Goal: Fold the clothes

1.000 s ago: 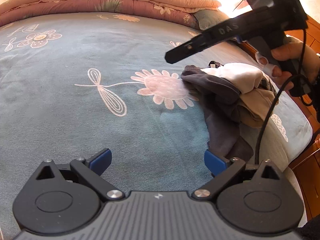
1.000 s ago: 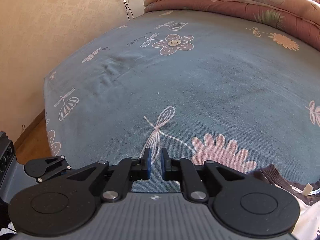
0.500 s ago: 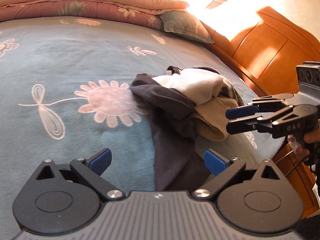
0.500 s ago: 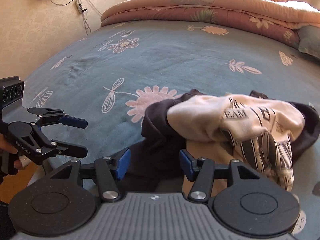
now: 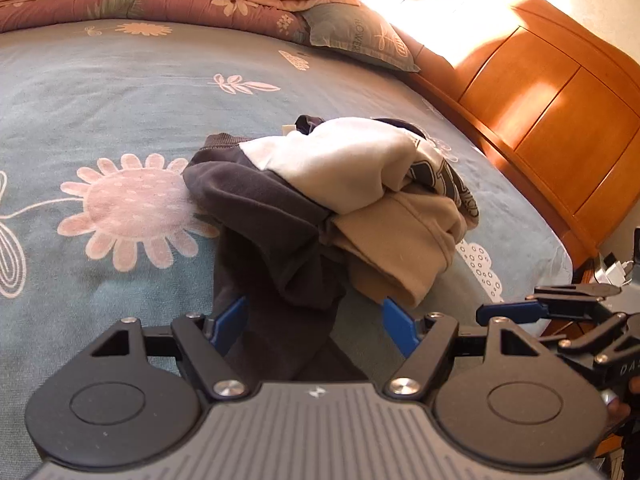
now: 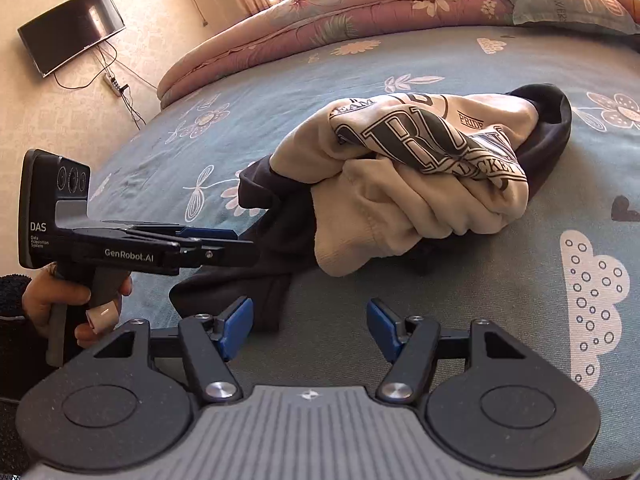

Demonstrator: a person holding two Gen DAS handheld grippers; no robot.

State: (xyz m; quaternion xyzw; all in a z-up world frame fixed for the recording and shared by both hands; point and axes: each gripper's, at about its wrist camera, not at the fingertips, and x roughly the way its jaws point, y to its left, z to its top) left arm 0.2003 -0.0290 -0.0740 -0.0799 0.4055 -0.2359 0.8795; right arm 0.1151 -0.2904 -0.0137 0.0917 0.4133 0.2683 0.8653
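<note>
Clothes point(image 5: 340, 200) lie bunched just ahead of both gaping tools point(image 5: 316, 320).

Each hand-held gripper has a ribbed grey housing with a small embossed logo at its centre, flanked by two round black discs with a circular recess. Black triangular-cutout links run forward from silver screws to blue finger pads.

On the left gripper point(image 5: 316, 322) the pads point(image 5: 230, 322) are bright blue plates. The right gripper point(image 6: 308, 328) has the same build, with matching blue pads point(image 6: 236, 326).

Seen side-on from the right wrist camera, the left gripper carries a black upright camera block with three lenses, white lettering "DAS" and "GenRobot.AI", and a grey pistol handle. The hand point(image 6: 60, 304) around that handle emerges from a dark knitted sleeve point(image 6: 14, 292).
</note>
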